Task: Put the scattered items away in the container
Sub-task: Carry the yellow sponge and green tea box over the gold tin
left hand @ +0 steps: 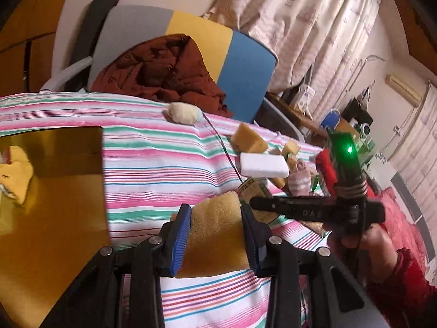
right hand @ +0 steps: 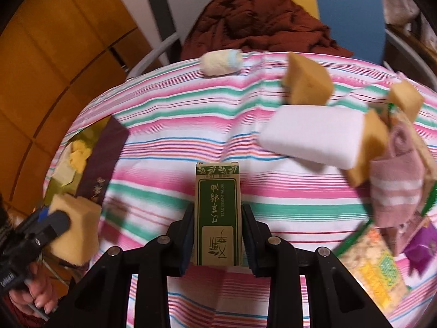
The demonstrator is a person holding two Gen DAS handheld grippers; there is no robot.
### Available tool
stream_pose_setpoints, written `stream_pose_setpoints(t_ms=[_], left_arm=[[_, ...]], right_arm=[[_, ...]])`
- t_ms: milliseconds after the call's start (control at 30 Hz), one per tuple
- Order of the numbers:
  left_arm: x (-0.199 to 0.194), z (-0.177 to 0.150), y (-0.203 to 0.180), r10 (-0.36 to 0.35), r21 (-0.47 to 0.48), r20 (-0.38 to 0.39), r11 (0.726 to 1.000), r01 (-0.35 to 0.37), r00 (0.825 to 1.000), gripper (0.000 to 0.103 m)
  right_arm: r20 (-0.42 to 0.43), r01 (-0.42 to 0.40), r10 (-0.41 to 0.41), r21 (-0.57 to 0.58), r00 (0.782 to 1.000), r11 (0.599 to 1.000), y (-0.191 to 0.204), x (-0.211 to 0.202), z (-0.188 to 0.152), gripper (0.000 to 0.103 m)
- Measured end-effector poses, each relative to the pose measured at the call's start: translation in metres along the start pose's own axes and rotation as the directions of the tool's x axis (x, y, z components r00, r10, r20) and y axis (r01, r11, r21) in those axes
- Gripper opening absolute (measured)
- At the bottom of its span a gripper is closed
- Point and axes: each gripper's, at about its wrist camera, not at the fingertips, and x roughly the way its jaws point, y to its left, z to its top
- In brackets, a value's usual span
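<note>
Left gripper (left hand: pixel 215 235) is clamped on a yellow sponge (left hand: pixel 215 235), the blue pads pressing into its two sides so the foam bulges between them. From the left wrist view the container (left hand: pixel 54 191), a gold-lined box, lies at about nine o'clock from that sponge, just beside it, its near wall running up the frame at the gripper's left. A yellow cloth (left hand: pixel 16 180) already rests inside, against the far left.

Right gripper (right hand: pixel 217 218) is closed on a green box (right hand: pixel 217 213) of essential oil. The box's long axis runs straight out along the fingers toward twelve o'clock, with its leaf-printed end sticking out past the fingertips. In the right wrist view the container (right hand: pixel 106 158) sits at about ten o'clock, well apart, across striped cloth (right hand: pixel 191 109).

So the left hand is the nearer one, and I judge the sponge goes in first with a short move toward nine o'clock. The green box then has to cross the table behind it.

Still scattered at the right gripper's one to three o'clock are a white block (right hand: pixel 308 136), more sponges and a pink sock (right hand: pixel 396 180).
</note>
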Motion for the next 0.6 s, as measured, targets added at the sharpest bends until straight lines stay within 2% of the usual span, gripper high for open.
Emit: stream_pose_setpoints(t_ms=[133, 367, 600], left_arm=[[-0.025, 0.003, 0.018, 0.001, -0.047, 0.056, 0.999, 0.001, 0.998, 0.036], [-0.066, 0.011, 0.06, 0.052, -0.128, 0.133, 0.991, -0.035, 0.99, 0.036], [-0.102, 0.01, 0.119, 0.169, -0.198, 0.155, 0.971, -0.137, 0.973, 0.036]], right_arm=[[-0.002, -0.002, 0.002, -0.052, 1.0, 0.999, 0.015, 0.004, -0.003, 0.032], [0.03, -0.036, 0.039, -0.102, 0.999, 0.994, 0.046, 0.006, -0.007, 0.032], [0.045, -0.166, 0.169, -0.074, 0.985, 0.983, 0.088, 0.003, 0.0, 0.032]])
